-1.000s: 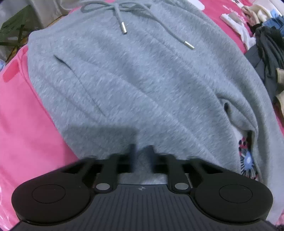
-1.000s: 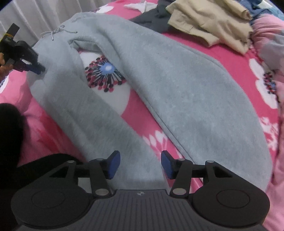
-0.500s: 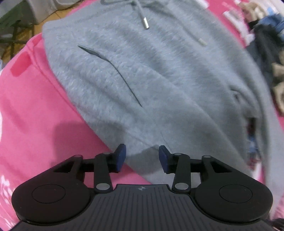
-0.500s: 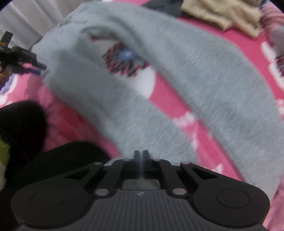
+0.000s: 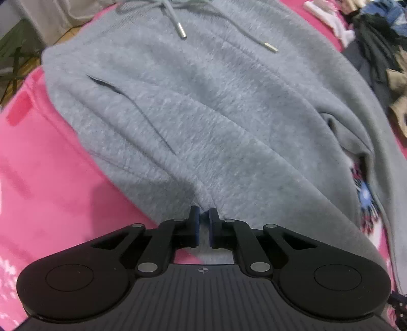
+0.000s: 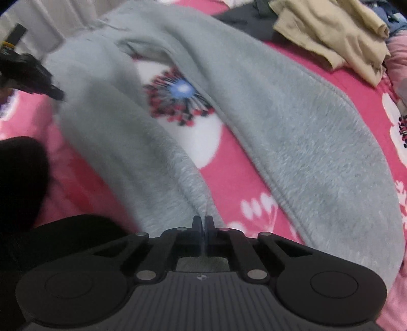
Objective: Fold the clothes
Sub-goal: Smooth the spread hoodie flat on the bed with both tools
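Item: grey fleece sweatpants (image 5: 203, 114), laid flat on pink floral bedspread (image 5: 51, 178). Long axis runs from the waistband, far end in left wrist view, w/ drawstring (image 5: 175, 20) and two metal tips, down toward the leg ends near the right gripper. Legs splay in a V; white patch w/ blue-centred flower (image 6: 182, 89) shows btwn them in right wrist view. Near leg (image 6: 132, 163) runs diagonally from upper left to bottom centre; far leg (image 6: 305, 127) sweeps to the right edge. Slit pocket (image 5: 101, 84) on the hip, left side of left wrist view.

Left gripper (image 5: 202, 216): jaws clenched on a pinch of fleece at the pants' near edge by the hip; fabric puckers into a ridge at the tips.

Right gripper (image 6: 202, 220): jaws clenched on a fold of the near leg; cloth rises to a crease btwn the pads.

Other stock: tan garment (image 6: 330, 33) and dark garment (image 6: 244, 17) beyond the far leg; heap of dark clothes (image 5: 376, 51) to the right of the waistband. No containers seen.
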{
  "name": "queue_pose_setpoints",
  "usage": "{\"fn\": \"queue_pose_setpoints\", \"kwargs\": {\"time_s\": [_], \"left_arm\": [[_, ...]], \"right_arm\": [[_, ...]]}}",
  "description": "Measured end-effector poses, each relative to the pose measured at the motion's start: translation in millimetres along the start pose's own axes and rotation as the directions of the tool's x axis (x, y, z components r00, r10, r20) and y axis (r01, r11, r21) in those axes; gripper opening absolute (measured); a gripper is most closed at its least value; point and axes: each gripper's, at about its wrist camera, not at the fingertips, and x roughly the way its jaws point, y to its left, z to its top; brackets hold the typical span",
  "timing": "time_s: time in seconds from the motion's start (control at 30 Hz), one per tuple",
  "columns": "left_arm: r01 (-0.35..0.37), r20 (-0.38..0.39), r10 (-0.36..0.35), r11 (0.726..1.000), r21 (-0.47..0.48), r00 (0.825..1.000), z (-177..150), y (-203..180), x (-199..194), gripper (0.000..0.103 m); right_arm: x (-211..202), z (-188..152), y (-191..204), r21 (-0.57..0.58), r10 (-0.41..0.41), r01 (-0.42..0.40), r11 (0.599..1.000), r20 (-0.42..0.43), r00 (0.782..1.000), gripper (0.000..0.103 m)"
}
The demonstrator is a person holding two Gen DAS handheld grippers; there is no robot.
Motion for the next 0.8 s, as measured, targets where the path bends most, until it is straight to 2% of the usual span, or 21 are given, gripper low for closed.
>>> {"fn": "queue_pose_setpoints", "kwargs": {"time_s": [0.1, 0.2, 0.37, 0.43, 0.47, 0.5, 0.53, 0.57, 0.63, 0.7, 0.8], "left_arm": [[0.022, 0.001, -0.022, 1.000, 0.011, 1.000, -16.7, 6.5, -22.2, 0.005], [-0.007, -0.005, 0.007, 0.999, 0.037, 1.000, -25.8, 20.9, -35.6, 0.005], [-0.053, -0.094, 0.058, 0.997, 0.049, 0.994, -38.4, 24.7, -15.1, 0.005], [-0.067, -0.127, 0.077, 0.995, 0.080, 0.989, -38.3, 21.4, -4.8, 0.006], [-0.080, -0.138, 0.094, 0.992, 0.103, 0.986, -37.0, 18.5, -1.7, 0.006], [-0.106, -0.149, 0.127, 0.985, 0.138, 0.981, -35.5, 14.0, 1.4, 0.006], [-0.131, -0.152, 0.157, 0.977, 0.168, 0.976, -34.4, 10.2, 3.2, 0.007], [-0.147, -0.149, 0.177, 0.970, 0.192, 0.973, -33.5, 8.3, 2.4, 0.008], [-0.168, -0.137, 0.202, 0.960, 0.222, 0.970, -31.4, 6.3, -2.1, 0.013], [-0.188, -0.103, 0.218, 0.953, 0.239, 0.971, -27.2, 4.8, -10.8, 0.023], [-0.229, -0.007, 0.241, 0.930, 0.286, 0.970, -17.5, -11.4, -20.0, 0.025]], "right_arm": [[-26.7, -11.5, 15.2, -0.027, 0.086, -0.085, 0.996, 0.005, 0.996, 0.003], [-38.6, -22.0, 36.1, -0.073, 0.146, -0.147, 0.986, -0.019, 0.989, 0.003], [-35.6, -32.0, 60.3, -0.105, 0.184, -0.191, 0.976, -0.077, 0.980, 0.003], [-30.7, -33.2, 62.6, -0.073, 0.185, -0.193, 0.978, -0.104, 0.977, 0.007], [-29.0, -33.7, 60.9, -0.038, 0.187, -0.193, 0.981, -0.115, 0.976, 0.011], [-28.2, -34.7, 58.5, 0.001, 0.189, -0.190, 0.982, -0.124, 0.974, 0.024], [-30.2, -37.1, 53.8, 0.055, 0.189, -0.183, 0.981, -0.123, 0.974, 0.029], [-34.4, -41.2, 46.7, 0.125, 0.192, -0.178, 0.976, -0.110, 0.975, 0.039], [-43.6, -50.4, 32.9, 0.262, 0.197, -0.170, 0.950, -0.081, 0.977, 0.049], [-56.1, -68.0, 18.0, 0.409, 0.219, -0.187, 0.893, -0.032, 0.975, 0.056], [-70.3, -93.1, -8.0, 0.578, 0.181, -0.165, 0.799, 0.031, 0.983, 0.057]]}}
